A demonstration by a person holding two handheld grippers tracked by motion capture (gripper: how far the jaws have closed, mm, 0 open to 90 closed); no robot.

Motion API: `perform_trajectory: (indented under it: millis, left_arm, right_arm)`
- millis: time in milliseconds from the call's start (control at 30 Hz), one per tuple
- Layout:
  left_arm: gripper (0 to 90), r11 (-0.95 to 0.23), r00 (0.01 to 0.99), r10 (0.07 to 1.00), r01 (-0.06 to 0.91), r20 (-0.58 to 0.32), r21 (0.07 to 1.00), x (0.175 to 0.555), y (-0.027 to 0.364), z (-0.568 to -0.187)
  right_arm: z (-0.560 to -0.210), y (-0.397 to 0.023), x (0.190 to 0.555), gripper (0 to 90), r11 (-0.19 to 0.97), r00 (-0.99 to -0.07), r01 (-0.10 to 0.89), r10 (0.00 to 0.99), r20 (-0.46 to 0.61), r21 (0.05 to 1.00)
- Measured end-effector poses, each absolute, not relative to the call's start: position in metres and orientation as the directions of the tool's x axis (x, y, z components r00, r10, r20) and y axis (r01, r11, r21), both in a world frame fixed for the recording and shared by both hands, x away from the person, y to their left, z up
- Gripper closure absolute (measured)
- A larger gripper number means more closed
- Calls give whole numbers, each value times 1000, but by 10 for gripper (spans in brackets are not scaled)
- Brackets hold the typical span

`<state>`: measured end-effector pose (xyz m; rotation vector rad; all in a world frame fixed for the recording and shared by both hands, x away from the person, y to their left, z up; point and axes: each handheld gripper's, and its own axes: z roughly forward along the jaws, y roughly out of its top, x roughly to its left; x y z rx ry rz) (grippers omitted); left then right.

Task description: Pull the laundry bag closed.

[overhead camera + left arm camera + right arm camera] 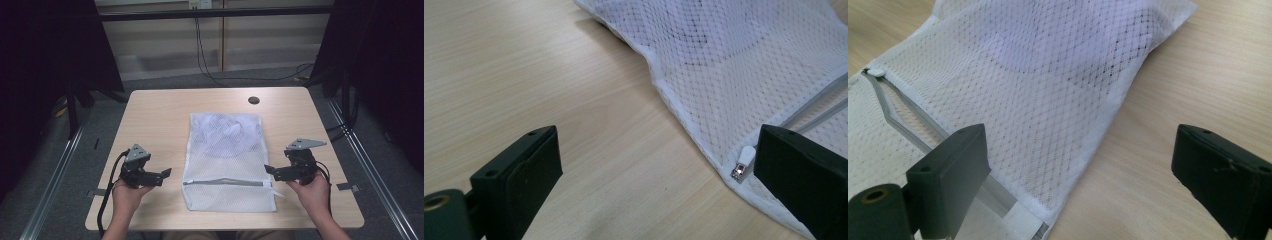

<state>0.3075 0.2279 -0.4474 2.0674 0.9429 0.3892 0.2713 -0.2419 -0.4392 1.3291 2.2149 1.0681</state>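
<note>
White mesh laundry bag (227, 160) lies flat mid-table, zipper (225, 183) shut. Left gripper (165, 174) and right gripper (269, 169) flank it, jaws spread, empty. Pinch the zipper pull (744, 161) squarely; anchor the opposite seam.

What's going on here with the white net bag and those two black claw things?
A person sits at a wooden table holding a clamp tool in each hand. The left gripper and right gripper are both open, poised on either side of a white mesh bag lying flat with something pale inside. Its zipper looks closed, and nothing is gripped yet.
</note>
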Motion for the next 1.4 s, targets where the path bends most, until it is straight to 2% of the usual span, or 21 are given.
perform_trajectory:
  millis: [767,1400]
  left_arm:
    - [56,-392,683,725,509,-83,766,306,229,-449]
    - [59,-384,680,727,512,-90,768,307,238,-446]
  right_arm:
    - [-437,-212,278,98,318,-557,608,824,105,728]
    - [-438,-159,289,101,348,-602,625,785,147,699]
